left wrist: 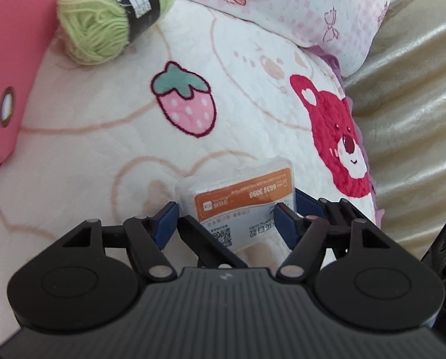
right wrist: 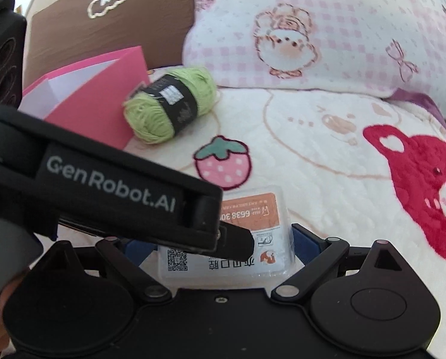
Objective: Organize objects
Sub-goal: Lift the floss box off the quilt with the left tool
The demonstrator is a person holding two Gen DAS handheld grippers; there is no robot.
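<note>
Cream blanket bore green yarn upper left. Left gripper and right gripper, both half-open, flanked clear plastic box; grip unclear

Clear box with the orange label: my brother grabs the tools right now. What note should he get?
Right tool: pads against both sides of the clear box; looks gripped.
Left tool: jaws apart around the same box; grip unclear.
Green yarn and folded pink card lie on the blanket.
Done: nothing visibly sorted.
Left: put the box away, then yarn and card.
</note>
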